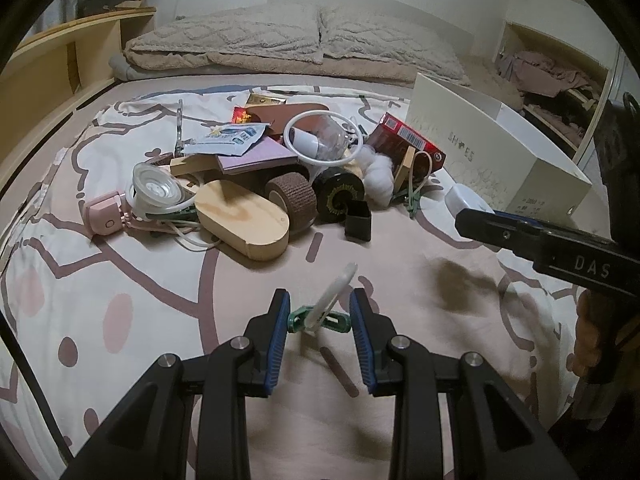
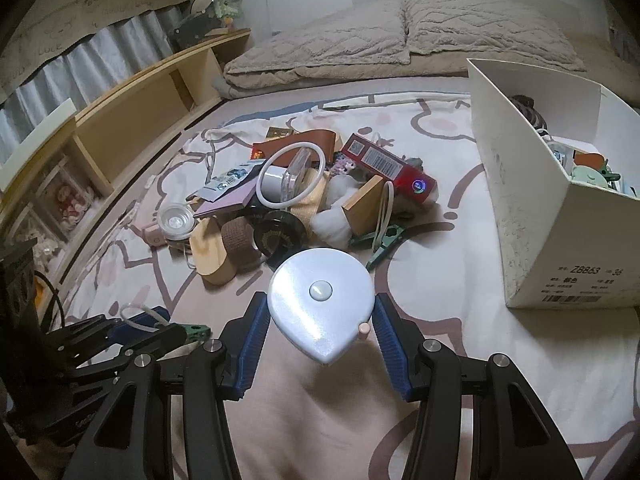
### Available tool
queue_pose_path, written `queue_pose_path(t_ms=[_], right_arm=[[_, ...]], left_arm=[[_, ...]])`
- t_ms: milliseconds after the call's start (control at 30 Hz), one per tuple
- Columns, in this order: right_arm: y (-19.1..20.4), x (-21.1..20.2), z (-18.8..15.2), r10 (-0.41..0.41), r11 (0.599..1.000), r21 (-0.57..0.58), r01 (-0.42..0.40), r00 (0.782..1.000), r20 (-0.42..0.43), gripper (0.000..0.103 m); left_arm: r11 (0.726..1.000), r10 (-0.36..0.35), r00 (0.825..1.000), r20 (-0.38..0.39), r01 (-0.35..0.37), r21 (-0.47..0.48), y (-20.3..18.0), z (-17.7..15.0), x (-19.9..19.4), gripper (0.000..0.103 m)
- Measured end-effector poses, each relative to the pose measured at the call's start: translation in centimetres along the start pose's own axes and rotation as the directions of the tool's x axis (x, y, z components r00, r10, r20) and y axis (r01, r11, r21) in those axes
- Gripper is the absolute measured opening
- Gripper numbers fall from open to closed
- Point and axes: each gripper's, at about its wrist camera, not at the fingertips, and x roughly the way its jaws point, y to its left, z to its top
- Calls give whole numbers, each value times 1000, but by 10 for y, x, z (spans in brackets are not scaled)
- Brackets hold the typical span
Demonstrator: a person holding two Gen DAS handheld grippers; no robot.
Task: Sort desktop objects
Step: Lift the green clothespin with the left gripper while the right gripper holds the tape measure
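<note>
Here, in the left wrist view, the left gripper [image 1: 319,320] is clenched on a small green clip [image 1: 320,321] with a translucent loop [image 1: 332,295] standing up from it, held just above the patterned bedsheet [image 1: 120,280]; the pads seem to bear on the clip's two ends. Beyond it lies the heap still to be sorted: a wooden oval block [image 1: 244,220], a brown bandage roll [image 1: 291,196], a black round tin [image 1: 338,196] and a red carton [image 1: 406,140]. The white shoe box [image 1: 500,160] stands to the right of the heap, with the other gripper reaching across in front of it. In the right wrist view, the right gripper [image 2: 318,330] is grasping a white teardrop-shaped tape measure [image 2: 320,304], its flat face up and its pointed end toward the camera, lifted off the sheet between the heap and the shoe box [image 2: 540,208], which already holds several things. The step in hand looks like carrying both pieces to the box. To do it well, I would clear the box wall before letting go, release one hand at a time, and keep the clip's loop from snagging the rim.
</note>
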Motion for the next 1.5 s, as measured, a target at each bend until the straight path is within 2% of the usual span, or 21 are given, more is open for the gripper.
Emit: queue_pose_path(t_ms=[400,600,633,667,733,867,967,1300,1500], right_arm=[[3,-2,0,16,1000,-10,-16,1000,-5,53],[6,-2,1,23,1000,-18,-23,1000,-7,53],[6,-2,1,23,1000,-19,-23,1000,-7,53],[5,-2,1,23,1000,-19,-23,1000,-6,53],[5,-2,1,24,1000,-18,-24,1000,-6,53],[3,-3,1,25,1000,-12,-25,1000,-4,53],[3,-5,2,25,1000,-11,-25,1000,-2,53],[1,-8,3,26,1000,-1,-26,1000,3,53],[2,-7,3,31,1000,-4,-31,1000,0,53]], left_arm=[[1000,10,1000,-11,-10,16,-3,-1,7,31],[1000,9,999,-41,-10,-20,2,4,25,32],[999,7,999,-39,-8,-32,4,5,26,40],[999,5,999,-35,-7,-44,5,6,26,53],[997,-3,1000,-13,2,-83,10,7,23,66],[993,-14,1000,-4,13,-119,16,8,17,66],[993,-24,999,-35,20,-118,17,0,15,66],[998,-47,994,-100,50,34,-16,-12,25,65],[997,-62,990,-125,67,37,-18,-9,37,63]])
